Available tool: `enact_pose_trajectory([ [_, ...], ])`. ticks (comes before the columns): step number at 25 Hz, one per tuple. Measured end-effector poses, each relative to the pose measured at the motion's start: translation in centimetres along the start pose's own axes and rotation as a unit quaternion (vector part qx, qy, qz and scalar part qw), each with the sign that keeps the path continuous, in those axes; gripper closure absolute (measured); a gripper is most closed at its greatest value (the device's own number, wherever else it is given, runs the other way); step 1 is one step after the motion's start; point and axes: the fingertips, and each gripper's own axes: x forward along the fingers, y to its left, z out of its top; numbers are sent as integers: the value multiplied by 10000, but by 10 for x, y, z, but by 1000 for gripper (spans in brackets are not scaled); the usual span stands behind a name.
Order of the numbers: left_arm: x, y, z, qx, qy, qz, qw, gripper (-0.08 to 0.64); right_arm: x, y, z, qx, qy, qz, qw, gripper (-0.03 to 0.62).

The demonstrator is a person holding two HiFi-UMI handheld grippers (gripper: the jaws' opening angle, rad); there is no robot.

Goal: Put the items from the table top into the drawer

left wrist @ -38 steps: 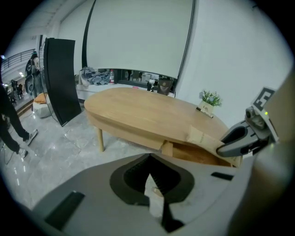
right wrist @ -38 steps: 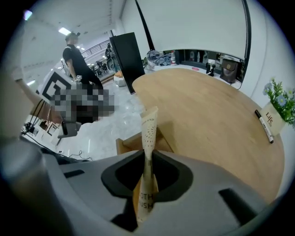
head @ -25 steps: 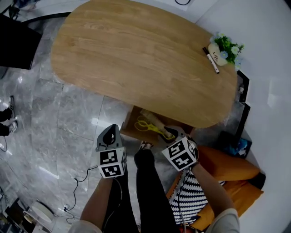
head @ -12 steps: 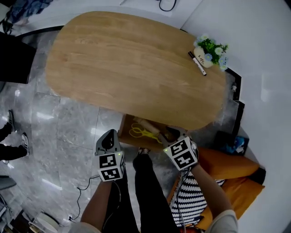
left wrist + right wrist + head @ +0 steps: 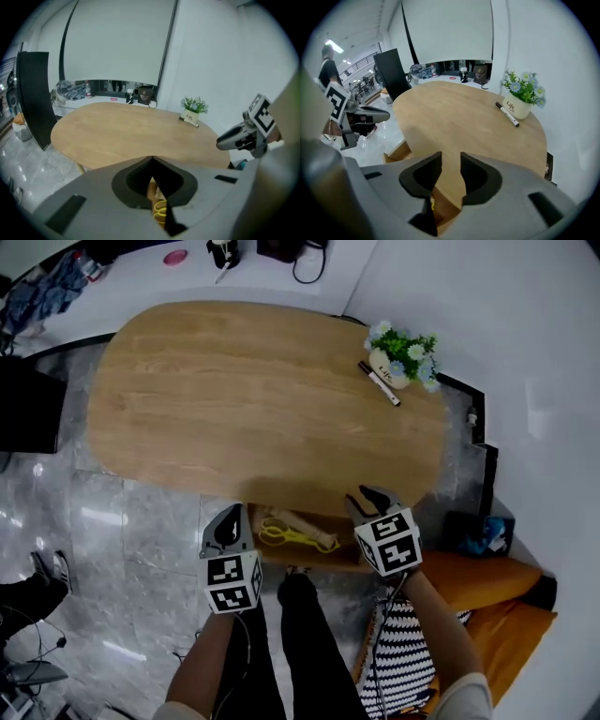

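A black-and-white marker (image 5: 380, 383) lies on the oval wooden table (image 5: 234, 399) beside a small potted plant (image 5: 403, 357); the marker (image 5: 507, 114) and plant (image 5: 522, 96) also show in the right gripper view. Under the table's near edge the wooden drawer (image 5: 349, 561) stands open, with yellow scissors (image 5: 286, 536) and a beige item (image 5: 302, 521) in it. My left gripper (image 5: 225, 523) hovers at the drawer's left end, shut and empty (image 5: 152, 158). At the table's near edge, above the drawer's right end, my right gripper (image 5: 368, 499) is open with nothing between its pads (image 5: 451, 159).
An orange seat (image 5: 473, 585) and a black-and-white striped cushion (image 5: 398, 643) sit at the right by my legs. A black panel (image 5: 26, 404) stands left of the table. A white counter (image 5: 187, 263) with small items runs behind. Someone's shoes (image 5: 47, 568) are on the grey floor.
Both grippers have lifted and moved towards the table. The right one has come up out of the drawer to the table's edge. The view has tilted up, showing more of the far counter.
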Motion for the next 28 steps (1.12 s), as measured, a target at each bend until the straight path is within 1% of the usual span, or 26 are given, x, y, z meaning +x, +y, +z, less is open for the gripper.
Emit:
enact_pose_trajectory([
  [3,19,-14,16,186,-39,-25,9998,560,3,-29,6,146,-106,-193,9997,474],
  [8,55,-35,39,330,-64,-133,9993,560,11,-73,15,511,-277,-451,9973,474],
  [11,75,-45,50,363,-43,-168,9992,560,15,-97,25,619,-364,-554,9959,472],
  [16,101,-51,67,249,-21,-141,9996,560,28,-138,41,693,-465,-742,9937,471],
  [21,118,-50,70,76,20,-91,9999,560,46,-176,52,789,-496,-913,9915,470],
  [28,139,-45,65,121,149,30,9998,560,65,-217,64,803,-575,-1201,9878,458],
])
